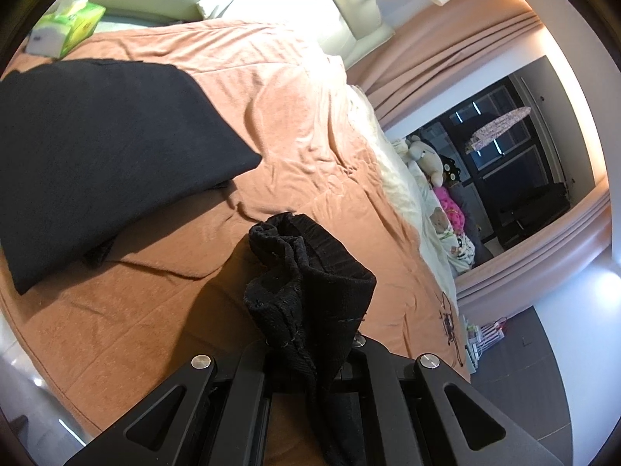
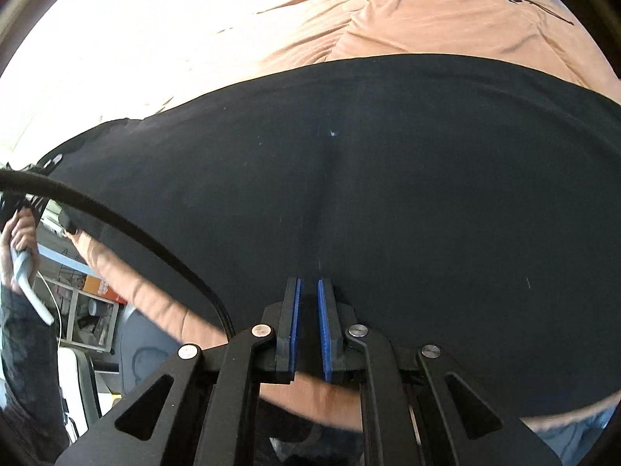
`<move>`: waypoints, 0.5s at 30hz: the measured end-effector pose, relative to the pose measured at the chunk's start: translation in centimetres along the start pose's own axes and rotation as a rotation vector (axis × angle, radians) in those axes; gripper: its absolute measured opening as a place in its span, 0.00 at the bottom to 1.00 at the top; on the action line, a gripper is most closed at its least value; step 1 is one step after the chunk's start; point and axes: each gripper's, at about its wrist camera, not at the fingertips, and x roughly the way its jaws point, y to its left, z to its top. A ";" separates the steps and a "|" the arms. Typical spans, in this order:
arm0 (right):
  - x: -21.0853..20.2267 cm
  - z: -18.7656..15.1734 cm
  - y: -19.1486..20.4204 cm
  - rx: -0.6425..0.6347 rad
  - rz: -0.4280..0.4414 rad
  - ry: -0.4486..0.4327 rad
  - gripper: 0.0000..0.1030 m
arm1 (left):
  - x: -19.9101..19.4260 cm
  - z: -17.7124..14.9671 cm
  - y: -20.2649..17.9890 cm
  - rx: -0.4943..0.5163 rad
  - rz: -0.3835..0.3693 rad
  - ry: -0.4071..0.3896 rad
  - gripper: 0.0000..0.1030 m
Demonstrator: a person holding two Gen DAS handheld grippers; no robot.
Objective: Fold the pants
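The pants are laid flat on the blanket, a brown cover spread over the bed, and are seen as a broad black slab towards the blanket's tissue-box side. A tissue box is set on the blanket just beyond the pants' far edge. One bunched end of the pants, a ribbed cuff, is lifted clear of the blanket and is gripped by the left gripper; its jaws are closed fully on the cloth, which is crumpled above them and hangs down between the gripper's arms. A dark shadow is thrown on the blanket beneath the cuff. Soft toys are piled off the blanket's far side, by a curtain. In the right wrist view the pants fill the middle, with the blanket visible beyond them and a strip of it before them. The right gripper is held low over the pants' near edge; its blue pads are drawn almost together, with only a narrow slot left. Whether any cloth is pinched there cannot be told, as the tips are set against black fabric. At that view's left edge, off the blanket, a hand is seen around a pale handle, with a taut strip of the pants running to it.
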 end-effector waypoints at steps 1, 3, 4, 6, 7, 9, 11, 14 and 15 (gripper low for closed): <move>0.5 0.4 0.0 -0.001 -0.010 0.003 0.06 | 0.0 -0.1 0.2 -0.003 0.002 0.001 0.03; 1.4 1.5 -0.4 0.018 -0.016 0.011 0.06 | 0.0 -0.3 0.6 -0.009 0.004 0.000 0.03; 2.0 2.2 -0.5 0.027 -0.014 0.012 0.06 | 0.0 -0.4 0.8 -0.012 0.003 0.000 0.03; 2.8 3.6 -0.6 0.025 -0.023 0.004 0.06 | 0.0 -0.5 1.2 -0.023 0.004 -0.001 0.03; 3.1 4.0 -0.7 0.024 -0.037 0.004 0.06 | -0.1 -0.6 1.5 -0.030 0.004 -0.001 0.03; 3.9 5.3 -1.0 0.034 -0.049 0.007 0.06 | 0.0 -0.9 2.3 -0.045 0.007 -0.001 0.03; 4.6 6.6 -1.3 0.036 -0.053 0.003 0.06 | 0.0 -1.2 2.9 -0.060 0.010 0.000 0.03; 5.8 8.7 -1.5 0.031 -0.080 -0.001 0.06 | 0.0 -1.5 3.8 -0.074 0.014 0.003 0.03; 6.1 9.4 -1.6 0.032 -0.088 -0.003 0.06 | 0.0 -1.6 4.1 -0.080 0.015 0.005 0.03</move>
